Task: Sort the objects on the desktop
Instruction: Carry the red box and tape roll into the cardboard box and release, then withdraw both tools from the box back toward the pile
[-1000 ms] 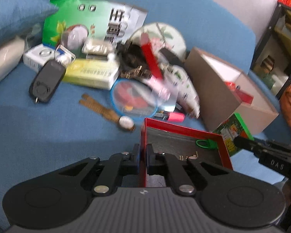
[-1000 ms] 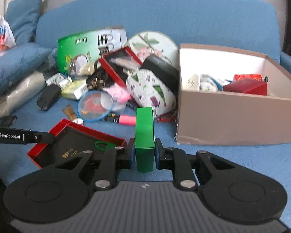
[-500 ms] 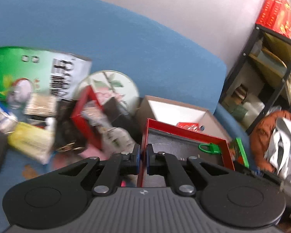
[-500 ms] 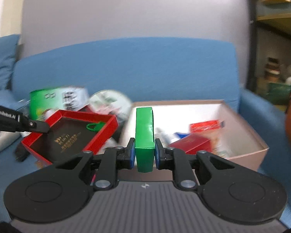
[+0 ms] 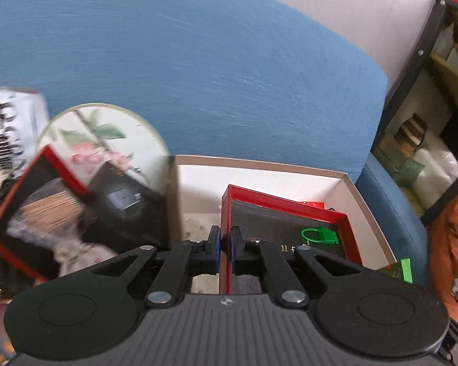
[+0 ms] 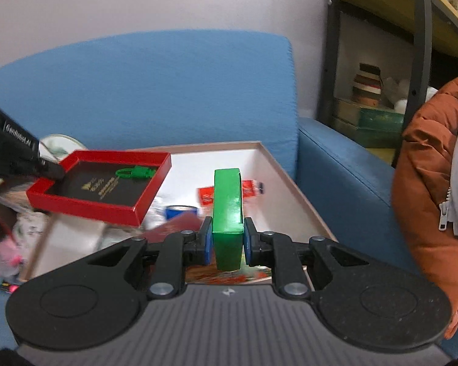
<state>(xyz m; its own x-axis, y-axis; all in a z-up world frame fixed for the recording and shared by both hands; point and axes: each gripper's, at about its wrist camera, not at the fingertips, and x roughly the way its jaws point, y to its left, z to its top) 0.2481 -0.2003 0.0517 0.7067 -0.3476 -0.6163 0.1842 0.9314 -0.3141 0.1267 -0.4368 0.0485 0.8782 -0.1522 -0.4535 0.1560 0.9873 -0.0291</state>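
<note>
While both grippers hang over the open cardboard box at the right end of the blue sofa, each keeps its load pinched so it can be dropped inside. Our left gripper is clamped on the near wall of the red tray, which lets the shallow tray ride roughly level, so the small green padlock lying on its black liner does not slide out. Our right gripper is squeezed on the flat sides of the green carton, held on edge with its narrow face up, a grip that suits a thin box. In the right wrist view the tray floats above the box's left wall, and the carton sits over the box's middle, above a red packet and a blue-capped item already lying inside.

Compared with a second ago, both loads have risen from low over the sofa seat and travelled right; the clutter pile, with its floral round tin, has slipped to the left edge of view. Half a second ago the tray was beside the box; now it overhangs it, and we judge release is near.
</note>
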